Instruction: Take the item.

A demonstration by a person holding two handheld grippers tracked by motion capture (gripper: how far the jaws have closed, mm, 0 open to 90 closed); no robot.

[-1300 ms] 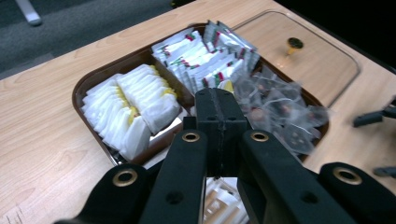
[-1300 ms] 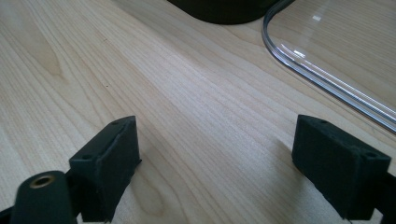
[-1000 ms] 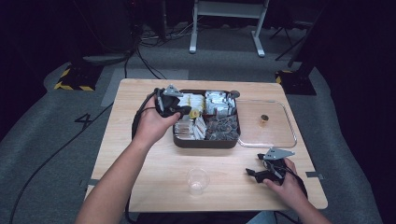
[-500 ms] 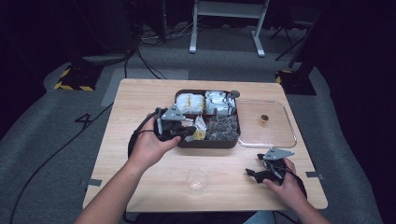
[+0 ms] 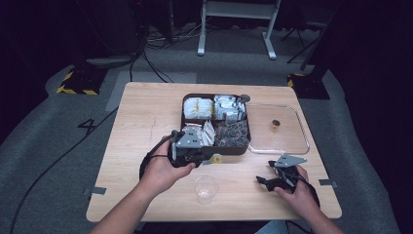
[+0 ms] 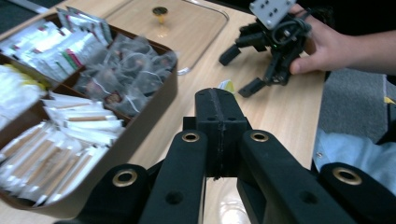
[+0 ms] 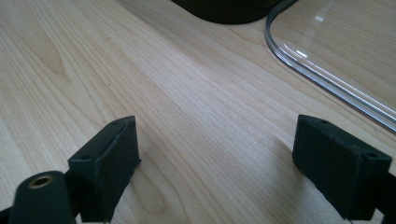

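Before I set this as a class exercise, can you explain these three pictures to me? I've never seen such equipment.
A person sits at a wooden table, holding hand-worked tongs in each hand. One picture looks down from above; the other two come from small cameras riding on each pair of tongs.

On the table lie a dark compartment tray of tea bags and sachets, its clear lid beside it, and a clear plastic cup.

The left tongs are shut on a small yellow-tagged packet, held near the tray's front edge. The right tongs rest open on the table, holding nothing.
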